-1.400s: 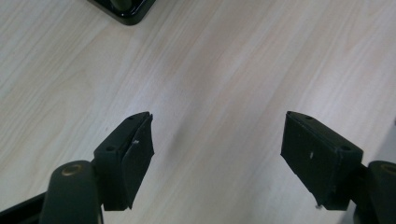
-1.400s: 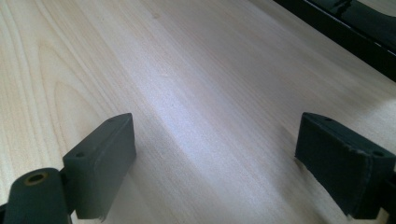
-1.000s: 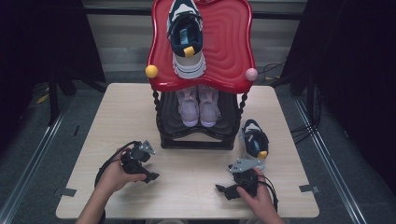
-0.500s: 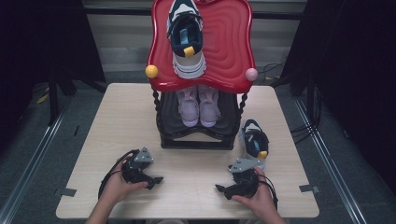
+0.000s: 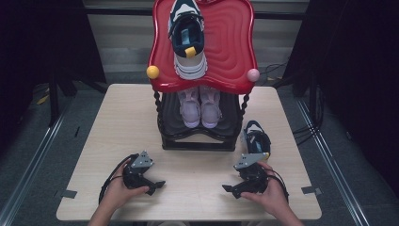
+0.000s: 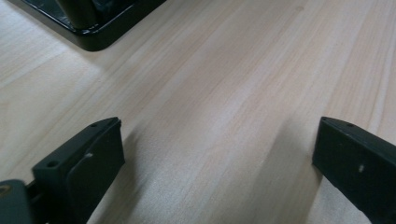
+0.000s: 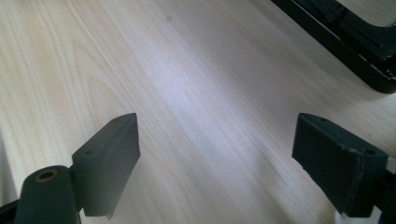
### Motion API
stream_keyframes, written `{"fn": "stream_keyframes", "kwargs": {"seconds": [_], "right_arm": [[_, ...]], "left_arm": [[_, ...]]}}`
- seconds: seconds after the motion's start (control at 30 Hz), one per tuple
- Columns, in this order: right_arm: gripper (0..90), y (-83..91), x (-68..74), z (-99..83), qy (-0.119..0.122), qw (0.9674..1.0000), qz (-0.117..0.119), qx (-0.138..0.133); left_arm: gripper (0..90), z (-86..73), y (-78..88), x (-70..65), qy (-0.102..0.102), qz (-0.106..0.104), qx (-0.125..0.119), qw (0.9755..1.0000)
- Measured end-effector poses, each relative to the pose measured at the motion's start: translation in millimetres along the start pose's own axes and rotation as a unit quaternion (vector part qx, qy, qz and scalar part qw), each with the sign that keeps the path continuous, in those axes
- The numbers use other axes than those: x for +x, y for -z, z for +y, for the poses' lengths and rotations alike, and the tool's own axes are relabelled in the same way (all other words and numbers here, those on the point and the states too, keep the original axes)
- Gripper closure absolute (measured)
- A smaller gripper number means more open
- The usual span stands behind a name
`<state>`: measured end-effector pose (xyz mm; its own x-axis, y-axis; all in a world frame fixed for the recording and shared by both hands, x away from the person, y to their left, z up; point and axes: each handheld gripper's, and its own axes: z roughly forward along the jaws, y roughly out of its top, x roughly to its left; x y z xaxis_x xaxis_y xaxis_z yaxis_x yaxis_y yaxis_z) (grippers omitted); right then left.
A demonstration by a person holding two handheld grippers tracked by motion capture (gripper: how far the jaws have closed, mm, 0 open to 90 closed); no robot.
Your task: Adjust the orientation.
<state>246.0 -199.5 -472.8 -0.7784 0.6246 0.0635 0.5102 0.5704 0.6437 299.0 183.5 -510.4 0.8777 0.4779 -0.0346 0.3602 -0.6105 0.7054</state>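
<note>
both grippers' fingers point(image 5: 157, 184) point(image 5: 229, 190) gape over bare table point(image 5: 197, 165).

left gripper point(image 5: 157, 185), right gripper point(image 5: 229, 190), table point(image 5: 197, 165), shoe rack point(image 5: 200, 84)

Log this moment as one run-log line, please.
left gripper: just opened, empty, low over table | right gripper: open, empty | navy shoe: on table beside rack
</note>
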Motion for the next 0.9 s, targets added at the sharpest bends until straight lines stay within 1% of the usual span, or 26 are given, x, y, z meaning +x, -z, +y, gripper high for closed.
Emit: {"fn": "stream_keyframes", "kwargs": {"seconds": [0.1,0.2,0.3,0.33,0.37,0.47,0.53,0.57,0.63,0.67,0.77,0.8,0.87,0.9], "right_arm": [[14.3,5.7,-1.6,4.4,0.007,0.9998,0.01,0.014],[14.3,10.4,-2.5,7.6,0.022,0.9991,0.02,0.03],[15.0,14.8,-4.7,11.1,0.039,0.9975,0.031,0.05],[16.0,16.6,-4.9,12.4,0.041,0.9968,0.035,0.059],[16.9,17.7,-5.8,13.4,0.05,0.9961,0.038,0.062],[17.9,23.4,-7.0,18.3,0.058,0.9943,0.043,0.078],[19.1,27.9,-9.0,22.8,0.063,0.9936,0.049,0.08],[19.1,29.8,-9.1,24.4,0.061,0.9934,0.048,0.084],[19.2,33.8,-11.4,29.8,0.075,0.9922,0.051,0.086],[19.4,35.5,-12.1,31.6,0.075,0.992,0.052,0.087],[19.5,42.0,-15.1,38.7,0.081,0.9908,0.048,0.098],[19.9,43.6,-17.1,40.5,0.086,0.9905,0.047,0.096],[20.1,48.3,-20.9,43.4,0.082,0.9905,0.042,0.103],[20.1,49.5,-23.2,44.2,0.083,0.9905,0.045,0.1]], "left_arm": [[0.0,0.0,-0.1,0.0,0.0,0.0,0.0,1.0],[0.0,0.0,-0.1,0.0,0.0,0.0,0.0,1.0],[0.0,-0.1,-0.2,-0.3,0.0,0.002,-0.001,1.0],[0.0,-0.1,-0.3,-0.3,0.0,0.002,-0.001,1.0],[0.0,-0.1,-0.3,-0.3,0.0,0.002,-0.001,1.0],[0.0,-0.1,-0.2,-0.3,0.0,0.002,-0.001,1.0],[0.0,-0.1,-0.3,-0.3,0.0,0.002,-0.001,1.0],[0.0,-0.1,-0.2,-0.3,0.0,0.002,-0.001,1.0],[0.0,-0.1,-0.3,-0.3,0.0,0.002,-0.001,1.0],[0.0,-0.1,-0.3,-0.3,0.0,0.002,-0.001,1.0],[0.0,-0.1,-0.3,-0.3,0.0,0.002,-0.001,1.0],[0.0,-0.1,-0.3,-0.3,0.0,0.002,-0.001,1.0],[0.0,0.0,0.0,-0.2,0.0,0.001,0.001,1.0],[0.0,-0.1,-0.2,-0.3,0.0,0.002,-0.001,1.0]]}}
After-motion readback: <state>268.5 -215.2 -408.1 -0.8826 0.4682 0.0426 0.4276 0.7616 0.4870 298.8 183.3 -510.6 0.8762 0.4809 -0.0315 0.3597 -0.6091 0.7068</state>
